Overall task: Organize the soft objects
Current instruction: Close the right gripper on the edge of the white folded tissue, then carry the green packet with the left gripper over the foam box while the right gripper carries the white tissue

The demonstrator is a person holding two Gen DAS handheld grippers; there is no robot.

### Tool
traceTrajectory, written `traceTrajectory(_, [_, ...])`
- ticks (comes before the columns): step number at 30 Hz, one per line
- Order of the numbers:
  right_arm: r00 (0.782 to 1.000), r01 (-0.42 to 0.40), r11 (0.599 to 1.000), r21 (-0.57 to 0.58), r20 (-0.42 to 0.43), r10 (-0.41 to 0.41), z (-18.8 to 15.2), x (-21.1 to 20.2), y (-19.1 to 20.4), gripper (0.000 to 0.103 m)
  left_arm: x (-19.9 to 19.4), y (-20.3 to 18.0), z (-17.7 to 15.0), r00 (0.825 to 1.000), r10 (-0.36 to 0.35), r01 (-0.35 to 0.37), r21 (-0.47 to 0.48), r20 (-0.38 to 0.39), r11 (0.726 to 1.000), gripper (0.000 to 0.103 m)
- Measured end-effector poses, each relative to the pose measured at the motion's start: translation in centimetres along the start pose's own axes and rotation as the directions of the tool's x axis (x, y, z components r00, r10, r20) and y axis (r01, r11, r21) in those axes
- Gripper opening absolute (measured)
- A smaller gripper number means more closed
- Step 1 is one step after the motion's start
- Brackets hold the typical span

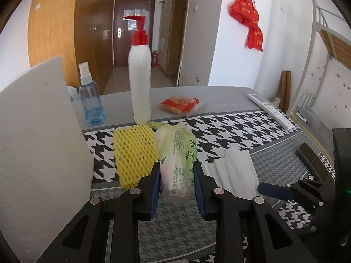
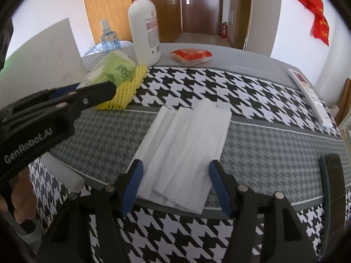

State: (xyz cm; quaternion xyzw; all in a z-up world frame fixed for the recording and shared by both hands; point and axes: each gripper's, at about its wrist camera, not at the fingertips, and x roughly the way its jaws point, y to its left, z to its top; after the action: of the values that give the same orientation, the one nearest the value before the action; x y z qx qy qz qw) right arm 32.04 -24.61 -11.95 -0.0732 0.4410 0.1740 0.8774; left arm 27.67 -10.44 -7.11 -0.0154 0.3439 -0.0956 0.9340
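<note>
Houndstooth cloth covers the bench (image 2: 252, 144); my left gripper (image 1: 176, 171) clamps a green tissue pack (image 1: 177, 160) above yellow foam netting (image 1: 133, 153); my right gripper (image 2: 175, 175) stands open, straddling flat white tissues (image 2: 186, 140).

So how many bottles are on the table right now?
2. The white pump bottle with a red pump stands at the back of the table, behind the yellow foam net. The blue spray bottle stands to its left. Others may be hidden behind the white board.

tissue pack (image 1: 177, 164): glossy plastic film | foam net (image 1: 136, 153): yellow mesh | tablecloth (image 2: 263, 149): matt cloth
</note>
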Motion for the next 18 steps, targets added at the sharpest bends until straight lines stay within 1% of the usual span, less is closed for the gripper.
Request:
traceTrajectory(5, [0.999, 0.038, 0.999, -0.014, -0.004, -0.038, 0.2, 0.7, 0.8, 0.067, -0.6, -0.2, 0.0, 1.000, -0.003, 0.003, 0.007, 0.020, 1.000, 0.030])
traceTrajectory(9, [0.998, 0.058, 0.998, -0.003, -0.011, -0.058, 0.3, 0.8, 0.8, 0.067, -1.2, -0.2, 0.0, 0.999, -0.026, 0.026, 0.004, 0.033, 1.000, 0.030])
traceTrajectory(10, [0.998, 0.064, 0.998, 0.001, -0.009, -0.064, 0.2, 0.8, 0.8, 0.065, -1.4, 0.0, 0.0, 0.999, -0.033, 0.033, -0.001, 0.035, 0.999, 0.030])
traceTrajectory(12, [0.998, 0.069, 0.998, 0.002, -0.006, -0.069, 0.2, 0.8, 0.9, 0.064, -1.7, 0.4, -0.2, 0.999, -0.018, 0.019, -0.009, 0.046, 1.000, 0.030])
traceTrajectory(13, [0.997, 0.079, 0.997, 0.005, -0.007, -0.079, 0.0, 0.7, 1.0, 0.059, -1.8, 0.6, -0.2, 0.999, -0.018, 0.019, -0.012, 0.047, 1.000, 0.030])
traceTrajectory(14, [0.997, 0.083, 0.997, 0.008, -0.006, -0.083, 0.0, 0.6, 1.0, 0.050, -1.9, 0.6, -0.3, 0.999, -0.025, 0.026, -0.014, 0.048, 1.000, 0.030])
traceTrajectory(15, [0.996, 0.088, 0.996, 0.015, -0.007, -0.088, 0.1, 0.6, 0.9, 0.046, -2.2, 0.7, -0.3, 0.998, -0.030, 0.030, -0.015, 0.051, 0.999, 0.030])
traceTrajectory(17, [0.995, 0.095, 0.995, 0.023, -0.006, -0.095, 0.1, 0.6, 0.8, 0.027, -2.6, 0.6, -0.4, 0.998, -0.030, 0.030, -0.010, 0.059, 0.999, 0.030])
traceTrajectory(18, [0.995, 0.096, 0.995, 0.024, -0.003, -0.096, 0.0, 0.4, 0.7, 0.022, -3.0, 0.6, -0.4, 0.997, -0.033, 0.034, -0.010, 0.064, 0.999, 0.030])
